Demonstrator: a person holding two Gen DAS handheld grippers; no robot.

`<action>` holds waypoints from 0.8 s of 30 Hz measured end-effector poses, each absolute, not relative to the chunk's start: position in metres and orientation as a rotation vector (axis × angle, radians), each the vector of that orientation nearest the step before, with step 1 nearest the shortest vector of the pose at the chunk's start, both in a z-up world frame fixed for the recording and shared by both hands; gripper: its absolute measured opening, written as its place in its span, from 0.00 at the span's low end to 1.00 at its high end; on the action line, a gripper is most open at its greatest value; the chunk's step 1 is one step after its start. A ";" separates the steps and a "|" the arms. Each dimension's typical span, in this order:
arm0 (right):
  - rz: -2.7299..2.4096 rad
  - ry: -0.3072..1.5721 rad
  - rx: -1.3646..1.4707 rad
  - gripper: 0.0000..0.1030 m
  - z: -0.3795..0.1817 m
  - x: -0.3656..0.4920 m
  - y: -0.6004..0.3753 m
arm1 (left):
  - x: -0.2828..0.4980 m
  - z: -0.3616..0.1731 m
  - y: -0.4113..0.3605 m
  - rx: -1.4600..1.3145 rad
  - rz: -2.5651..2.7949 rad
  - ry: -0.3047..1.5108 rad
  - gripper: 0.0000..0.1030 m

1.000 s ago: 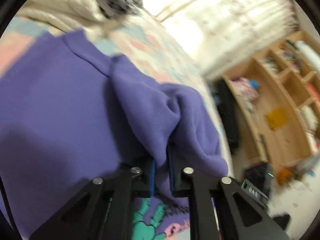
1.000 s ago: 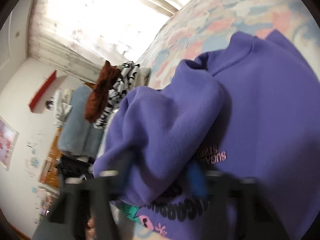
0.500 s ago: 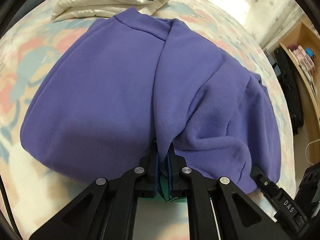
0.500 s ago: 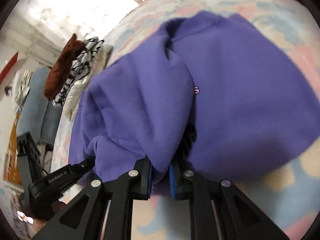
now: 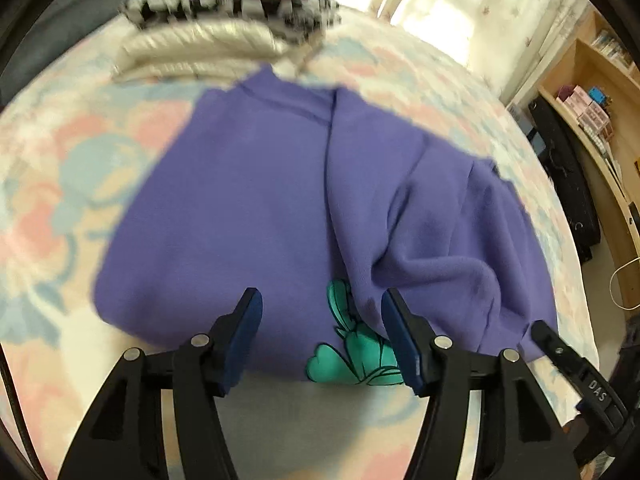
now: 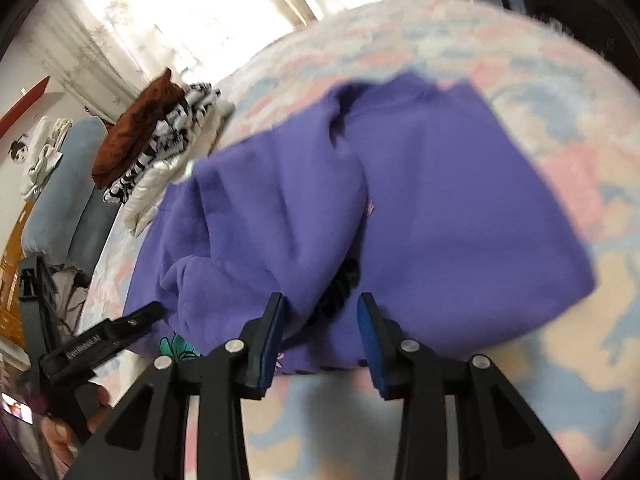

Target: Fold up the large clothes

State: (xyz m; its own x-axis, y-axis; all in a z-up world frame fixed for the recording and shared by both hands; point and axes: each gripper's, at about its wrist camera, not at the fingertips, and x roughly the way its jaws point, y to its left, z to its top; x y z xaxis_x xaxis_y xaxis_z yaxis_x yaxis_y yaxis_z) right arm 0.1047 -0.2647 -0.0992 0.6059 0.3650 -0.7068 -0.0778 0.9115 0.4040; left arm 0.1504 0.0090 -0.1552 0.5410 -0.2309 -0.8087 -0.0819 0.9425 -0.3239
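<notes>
Purple sweatshirt (image 5: 248, 208) now lies dropped on the floral bedspread (image 5: 48, 208); left gripper (image 5: 322, 322) and right gripper (image 6: 320, 314), pinching it before, have just spread, folded stack (image 5: 224, 28) at twelve o'clock.

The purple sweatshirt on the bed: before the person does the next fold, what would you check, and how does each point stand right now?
1. Left gripper has let go: ok. Its jaws have just been opening and press no cloth.
2. Right gripper has let go: ok. Its jaws have just been opening too, clear of the cloth.
3. Purple sweatshirt lies on the bed: ok.
4. Folded-over side lies flat: not ok. It is bunched and wrinkled.
5. Room beyond the collar: ok, though the stack of folded clothes lies close.
6. Near hem even: cannot tell, the grippers hide part of it.
</notes>
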 end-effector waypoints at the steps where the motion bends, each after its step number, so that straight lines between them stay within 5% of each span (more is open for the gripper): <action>1: 0.274 0.854 0.333 0.36 -0.093 0.102 -0.264 | 0.147 -0.150 0.013 -0.339 -0.095 0.980 0.50; 3: 0.310 0.816 0.314 0.36 -0.085 0.104 -0.260 | 0.149 -0.138 0.014 -0.325 -0.123 0.952 0.29; 6: 0.355 0.786 0.290 0.34 -0.077 0.124 -0.246 | 0.165 -0.132 0.004 -0.325 -0.177 0.933 0.12; 11: 0.418 0.740 0.286 0.20 -0.071 0.174 -0.213 | 0.205 -0.127 -0.021 -0.323 -0.250 0.866 0.10; 24: 0.324 0.839 0.032 0.09 -0.133 0.235 -0.189 | 0.252 -0.183 -0.051 -0.179 -0.266 0.932 0.01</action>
